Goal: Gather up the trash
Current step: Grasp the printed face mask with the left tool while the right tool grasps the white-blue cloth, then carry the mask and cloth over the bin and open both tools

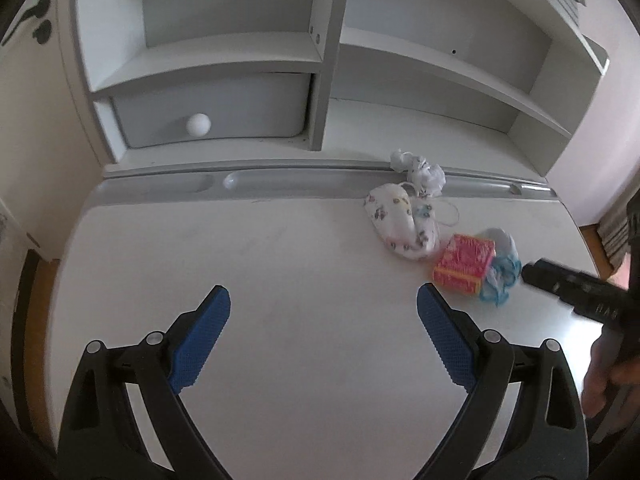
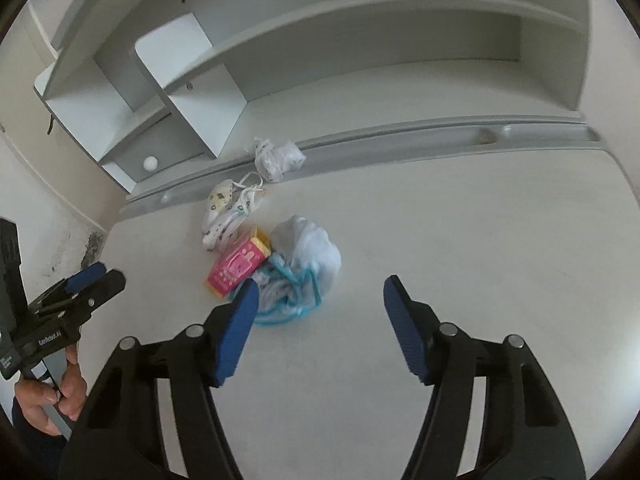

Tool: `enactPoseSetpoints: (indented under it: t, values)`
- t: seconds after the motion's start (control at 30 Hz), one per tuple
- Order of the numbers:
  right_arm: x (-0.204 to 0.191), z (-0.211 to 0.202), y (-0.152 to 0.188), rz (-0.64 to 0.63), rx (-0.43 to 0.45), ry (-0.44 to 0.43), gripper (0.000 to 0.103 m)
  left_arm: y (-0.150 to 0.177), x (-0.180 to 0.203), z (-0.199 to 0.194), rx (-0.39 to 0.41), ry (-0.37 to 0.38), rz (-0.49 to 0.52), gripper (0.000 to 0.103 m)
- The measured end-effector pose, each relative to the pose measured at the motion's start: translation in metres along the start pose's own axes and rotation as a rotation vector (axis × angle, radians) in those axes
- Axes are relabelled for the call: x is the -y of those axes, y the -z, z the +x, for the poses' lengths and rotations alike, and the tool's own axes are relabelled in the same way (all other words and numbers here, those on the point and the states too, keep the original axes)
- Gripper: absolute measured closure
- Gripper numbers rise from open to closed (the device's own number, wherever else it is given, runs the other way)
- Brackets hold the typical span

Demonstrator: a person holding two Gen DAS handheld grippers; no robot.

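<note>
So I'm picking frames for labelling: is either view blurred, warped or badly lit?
Left wrist view: strong fisheye bowing of the white desk, dark vignette corners, the right tongs smeared by motion, and the pink printed carton soft. Right wrist view: same bowing, and the white bag with blue ties fairly sharp. Lighting in both is flat and dim, without hard glare.

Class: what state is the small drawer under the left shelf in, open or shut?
Shut. The drawer front sits within its frame under the shelf, its round white knob facing out, and none of its inside shows.
</note>
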State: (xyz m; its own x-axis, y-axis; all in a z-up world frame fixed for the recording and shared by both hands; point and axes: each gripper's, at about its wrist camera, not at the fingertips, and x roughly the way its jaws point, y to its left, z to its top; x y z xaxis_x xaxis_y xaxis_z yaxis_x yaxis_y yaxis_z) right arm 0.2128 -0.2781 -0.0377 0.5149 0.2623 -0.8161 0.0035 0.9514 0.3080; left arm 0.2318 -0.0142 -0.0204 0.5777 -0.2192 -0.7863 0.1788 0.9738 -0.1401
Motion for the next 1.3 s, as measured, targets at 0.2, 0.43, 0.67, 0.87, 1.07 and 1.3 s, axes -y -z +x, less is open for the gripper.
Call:
enactPoseSetpoints:
  t: [0.2, 0.43, 0.67, 0.87, 1.07, 1.3]
  values:
    - [0.002, 0.014, -0.003, 0.001, -0.017, -0.056, 0.089, -0.022, 0.020, 0.033, -0.021, 0.028, -0.032, 0.011]
    - [-0.003, -0.032, 0.004, -0.036, 0.074, -0.073, 0.092, -0.038, 0.057, 0.066, -0.066, 0.024, 0.030, 0.011]
    - [0.008, -0.071, 0.021, -0.050, 0.107, -0.037, 0.092, -0.035, 0.077, 0.092, -0.098, -0.033, 0.091, 0.039]
    - [0.040, -0.103, 0.047, -0.010, 0.142, 0.049, 0.092, -0.026, 0.086, 0.069, -0.077, -0.059, 0.127, 0.074]
    - [0.107, -0.166, 0.100, 0.105, 0.200, 0.200, 0.092, -0.001, 0.120, 0.010, -0.003, -0.030, 0.221, 0.074]
    - [0.198, -0.259, 0.199, 0.288, 0.300, 0.351, 0.092, 0.057, 0.209, -0.053, 0.018, 0.099, 0.374, 0.074]
